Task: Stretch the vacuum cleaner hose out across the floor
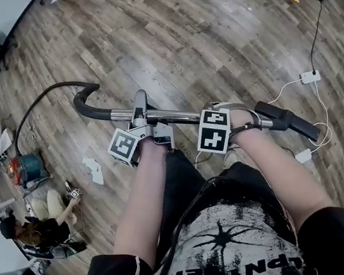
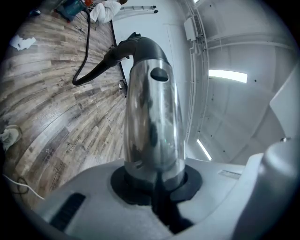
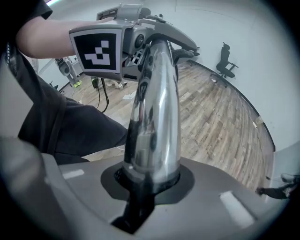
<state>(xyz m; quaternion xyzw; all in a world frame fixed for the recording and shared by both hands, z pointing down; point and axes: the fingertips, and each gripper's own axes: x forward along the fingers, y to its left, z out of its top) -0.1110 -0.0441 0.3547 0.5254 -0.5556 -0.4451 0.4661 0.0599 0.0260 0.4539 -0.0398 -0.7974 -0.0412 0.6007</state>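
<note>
The only lettering is on the person's black T-shirt (image 1: 242, 246): rows of white block capitals beneath a white spiky star print. They lie upside down and creased in the head view, so no whole word reads. The two marker cubes (image 1: 214, 131) (image 1: 125, 145) bear black-and-white square patterns, not letters. A floor plank (image 2: 69, 144) in the left gripper view may carry a faint printed word, too blurred to read.
</note>
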